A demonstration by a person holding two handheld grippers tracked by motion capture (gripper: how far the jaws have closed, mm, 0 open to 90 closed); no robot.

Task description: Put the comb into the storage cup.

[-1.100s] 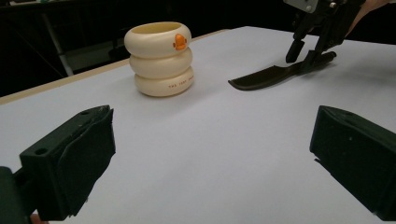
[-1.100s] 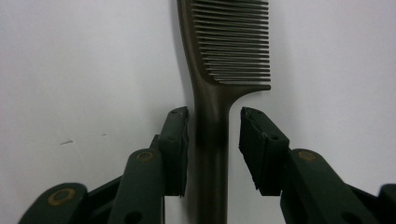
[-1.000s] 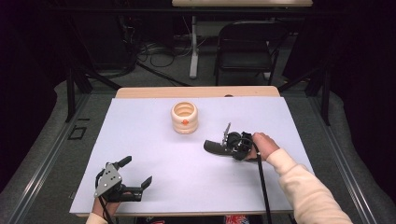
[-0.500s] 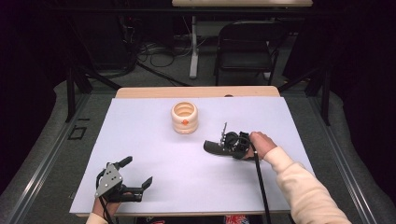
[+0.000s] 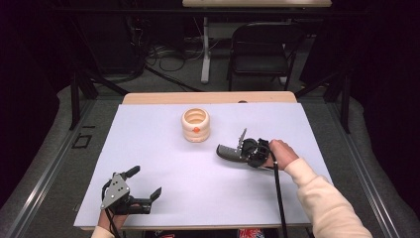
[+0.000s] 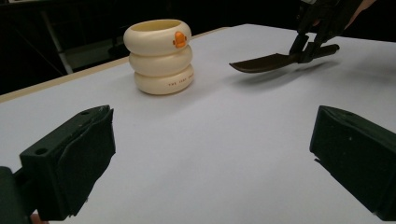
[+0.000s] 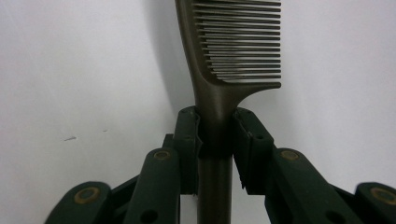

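White tabletop (image 5: 163, 148) is overlooked; a comb (image 7: 233, 56) is clamped by the right gripper (image 5: 246, 150) near a ringed holder (image 5: 195, 125), likely for insertion. Left gripper (image 5: 134, 191) is held spread, empty.

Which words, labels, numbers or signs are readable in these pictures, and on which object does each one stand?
Small dark print on the lowest ring of the cream ringed cup: too small and blurred to read.
Orange mark on its top ring: a picture, not text.
Comb and right gripper: no text.
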